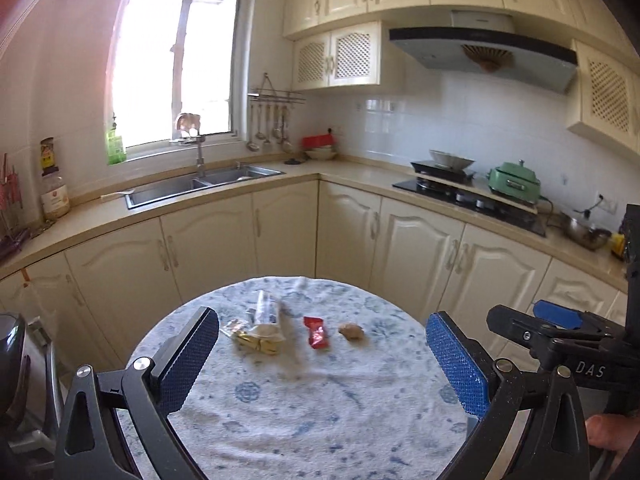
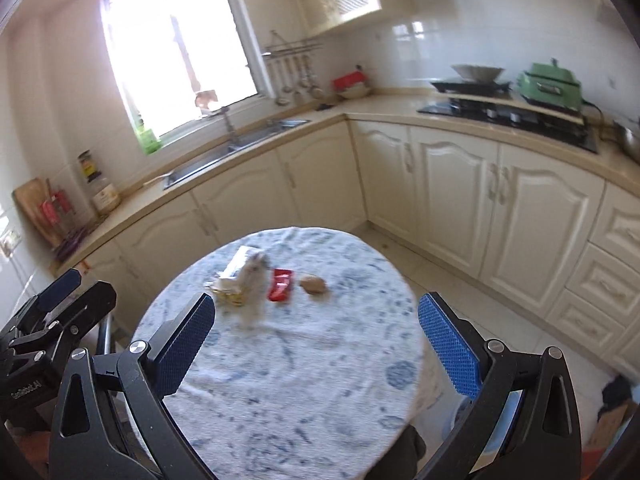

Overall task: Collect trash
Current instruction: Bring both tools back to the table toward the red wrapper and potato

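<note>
Nearest the left wrist camera, the left gripper (image 1: 322,354) hangs with its blue-padded jaws spread wide and nothing between them, poised over the near half of a round table (image 1: 304,412) draped in a white cloth with a blue pattern. At about three o'clock in that view the right gripper (image 2: 316,340) shows as a black frame, a person's hand (image 1: 612,432) just under it; in its own camera, the right gripper's jaws stand equally wide apart and empty. Both seem held back and level so each camera takes in the whole tabletop before a pick is chosen (a sensible starting pose, as far as can be judged).

Farther in, toward twelve o'clock on the cloth, the trash lies in a loose row. At the eleven o'clock end is a crumpled clear wrapper (image 1: 267,312) lying over yellow scraps (image 1: 256,342); whether they touch or merely overlap cannot be told. Just beside it, toward the middle, lies a red packet (image 1: 317,333), flat on the cloth. At the one o'clock end sits a small brown lump (image 1: 351,332), apart from the packet. None is gripped, so collecting looks not yet begun. No bin is clearly visible.

Beyond the table, cream cabinets run below a counter with a steel sink (image 1: 200,188) at eleven o'clock and a hob carrying a green pot (image 1: 514,182) at two o'clock.
</note>
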`<state>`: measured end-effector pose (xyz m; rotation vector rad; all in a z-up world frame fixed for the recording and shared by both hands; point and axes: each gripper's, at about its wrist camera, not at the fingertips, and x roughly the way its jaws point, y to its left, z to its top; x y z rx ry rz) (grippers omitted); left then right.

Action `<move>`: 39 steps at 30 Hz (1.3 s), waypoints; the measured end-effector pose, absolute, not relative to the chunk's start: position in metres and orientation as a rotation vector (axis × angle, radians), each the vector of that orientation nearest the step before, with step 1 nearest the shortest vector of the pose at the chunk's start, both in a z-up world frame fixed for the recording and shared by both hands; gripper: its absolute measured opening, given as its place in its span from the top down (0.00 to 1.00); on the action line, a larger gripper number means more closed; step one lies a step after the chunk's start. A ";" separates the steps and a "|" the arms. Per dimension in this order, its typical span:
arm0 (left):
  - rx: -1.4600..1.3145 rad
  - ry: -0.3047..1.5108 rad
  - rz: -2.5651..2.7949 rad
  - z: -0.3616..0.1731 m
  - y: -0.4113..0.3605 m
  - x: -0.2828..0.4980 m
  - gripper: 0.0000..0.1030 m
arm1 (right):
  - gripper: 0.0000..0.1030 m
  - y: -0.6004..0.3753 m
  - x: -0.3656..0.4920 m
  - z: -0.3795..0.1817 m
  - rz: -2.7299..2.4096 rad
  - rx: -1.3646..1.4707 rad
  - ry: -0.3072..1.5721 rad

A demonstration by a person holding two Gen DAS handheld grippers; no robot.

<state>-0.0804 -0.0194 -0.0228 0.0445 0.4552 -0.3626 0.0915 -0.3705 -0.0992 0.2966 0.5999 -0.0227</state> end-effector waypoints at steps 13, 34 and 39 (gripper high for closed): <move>-0.024 0.548 -0.208 -0.043 0.022 -0.055 0.01 | 0.00 -0.294 0.142 -0.112 0.133 0.176 0.661; -0.073 0.799 -0.099 -0.118 0.043 0.133 0.01 | 0.17 -0.233 0.366 -0.257 0.247 0.250 0.996; -0.064 0.831 -0.114 -0.132 0.029 0.166 0.01 | 0.43 -0.231 0.399 -0.287 0.254 0.289 1.061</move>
